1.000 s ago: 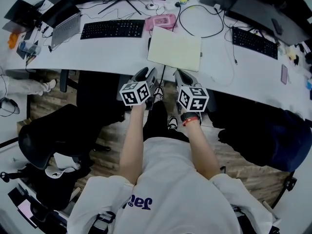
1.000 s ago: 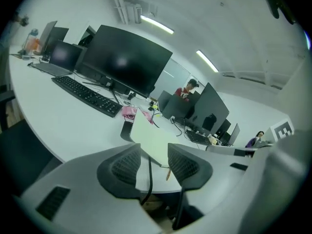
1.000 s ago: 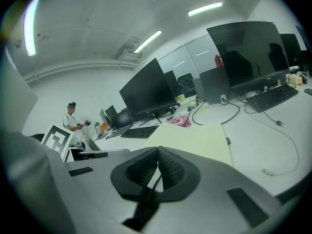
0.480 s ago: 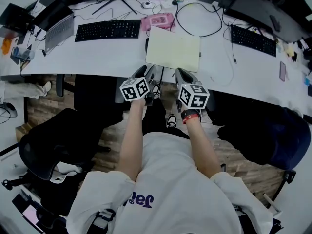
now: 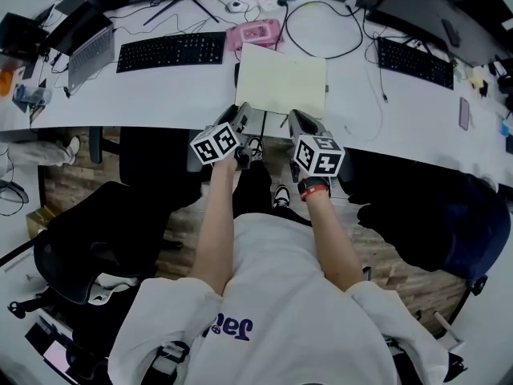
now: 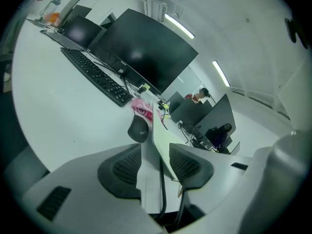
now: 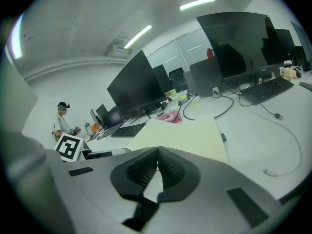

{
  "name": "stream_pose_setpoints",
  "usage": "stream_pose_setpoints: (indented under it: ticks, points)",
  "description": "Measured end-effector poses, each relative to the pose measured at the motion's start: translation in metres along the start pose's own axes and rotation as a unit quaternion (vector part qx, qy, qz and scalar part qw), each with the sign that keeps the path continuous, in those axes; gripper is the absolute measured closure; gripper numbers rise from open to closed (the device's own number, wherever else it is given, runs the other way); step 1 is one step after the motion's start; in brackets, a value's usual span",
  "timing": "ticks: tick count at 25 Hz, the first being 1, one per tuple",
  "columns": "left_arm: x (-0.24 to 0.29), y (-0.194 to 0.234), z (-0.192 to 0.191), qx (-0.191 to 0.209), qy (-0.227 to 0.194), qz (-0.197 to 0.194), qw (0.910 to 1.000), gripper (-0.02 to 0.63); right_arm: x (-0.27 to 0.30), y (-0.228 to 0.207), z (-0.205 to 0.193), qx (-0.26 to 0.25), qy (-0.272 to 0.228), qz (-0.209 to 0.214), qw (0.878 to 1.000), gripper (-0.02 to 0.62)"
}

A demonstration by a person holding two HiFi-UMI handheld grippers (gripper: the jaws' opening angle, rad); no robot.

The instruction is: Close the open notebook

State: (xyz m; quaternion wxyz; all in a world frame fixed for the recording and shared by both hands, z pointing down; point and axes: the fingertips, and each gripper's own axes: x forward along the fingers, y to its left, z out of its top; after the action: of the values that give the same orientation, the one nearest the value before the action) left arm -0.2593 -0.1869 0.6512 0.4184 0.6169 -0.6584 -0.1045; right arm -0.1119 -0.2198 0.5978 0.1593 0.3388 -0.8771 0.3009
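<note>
Here, the notebook point(image 5: 282, 80) lies flat on the white tabletop point(image 5: 176, 87) straight ahead of us. It sits between a black keyboard point(image 5: 170, 50) off to its left and a second keyboard point(image 5: 415, 62) off to its right. A pink case point(image 5: 256, 33) lies just behind its far left corner, and a black mouse point(image 6: 139, 129) is close beside its left edge. The notebook shows us one plain cream face, and we cannot tell from these views whether that is a page or a cover. Our left gripper point(image 5: 247, 114) sits at the notebook's near left corner. Its jaws have just been closing a little, yet they stand well apart, released and pressing on nothing. Through their gap we see the tabletop's edge, a thin dark cable point(image 6: 161, 189) hanging down, and the notebook's corner ahead, in line with the gap. Whether a jaw tip touches that corner we cannot tell. Our right gripper point(image 5: 300, 119) sits just short of the notebook's near edge, toward its right half, with its jaws clenched pad against pad and nothing between them.
</note>
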Motion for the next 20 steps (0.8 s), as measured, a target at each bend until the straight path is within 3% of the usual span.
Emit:
stream_pose_setpoints:
  ticks: [5,11,20]
  points:
    - [0.007,-0.007,0.004,0.001,0.006,-0.013,0.9999,0.441,0.004,-0.003,0.004,0.003,0.0,0.0,1.0,0.581]
    - [0.01,-0.007,0.004,-0.008,0.004,-0.003,1.0,0.534,0.003,-0.009,0.008,0.007,-0.003,-0.003,1.0,0.581]
    - [0.01,-0.01,0.006,-0.015,0.0,-0.003,0.9999,0.538,-0.001,-0.019,0.012,0.015,-0.008,-0.006,1.0,0.581]
